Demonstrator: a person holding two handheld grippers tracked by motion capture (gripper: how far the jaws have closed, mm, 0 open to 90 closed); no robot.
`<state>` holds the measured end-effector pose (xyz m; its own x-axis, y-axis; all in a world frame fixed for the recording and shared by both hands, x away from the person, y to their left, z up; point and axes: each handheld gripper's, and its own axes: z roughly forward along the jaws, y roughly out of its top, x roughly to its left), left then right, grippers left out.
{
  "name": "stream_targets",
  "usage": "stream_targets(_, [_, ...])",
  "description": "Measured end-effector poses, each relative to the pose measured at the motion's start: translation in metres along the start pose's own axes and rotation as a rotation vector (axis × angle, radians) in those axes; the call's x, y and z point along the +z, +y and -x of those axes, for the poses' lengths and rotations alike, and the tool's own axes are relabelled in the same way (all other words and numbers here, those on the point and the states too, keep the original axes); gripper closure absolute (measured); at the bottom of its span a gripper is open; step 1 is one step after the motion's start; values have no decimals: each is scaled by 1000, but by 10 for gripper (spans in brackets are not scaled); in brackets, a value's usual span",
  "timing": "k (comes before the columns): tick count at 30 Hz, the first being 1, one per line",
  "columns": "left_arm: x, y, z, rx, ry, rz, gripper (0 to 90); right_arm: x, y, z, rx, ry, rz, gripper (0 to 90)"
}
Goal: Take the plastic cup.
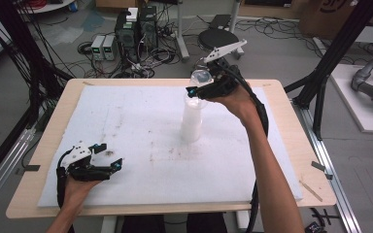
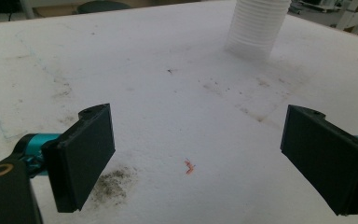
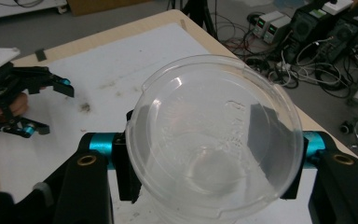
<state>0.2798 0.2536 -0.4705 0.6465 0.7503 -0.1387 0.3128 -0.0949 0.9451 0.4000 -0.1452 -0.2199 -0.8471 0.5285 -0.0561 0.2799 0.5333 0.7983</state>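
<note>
Two hand-held black grippers work over a white foam mat on a pale wooden table. The right gripper pinches one clear plastic cup across its sides, jaws closed on it, holding it above a tall stack of white ribbed plastic cups standing mid-mat, seemingly peeling it off the top. The left gripper rests near the mat's near-left corner, jaws spread and empty, well apart from the stack. Nothing stands between them; only dark smudges mark the foam.
</note>
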Motion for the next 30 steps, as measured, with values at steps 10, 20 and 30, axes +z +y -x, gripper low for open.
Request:
stream_targets(10, [0,0,0,2,-11,3,97,-3,-36,-37,-50,114,83,406])
stream_targets(20, [-1,-1,0,-1,-11,13,96,0,-81,-67,-74,231,202,406])
stream_targets(30, [-2,-1,0,2,-10,17,96,18,-111,-90,-80,319,241,408])
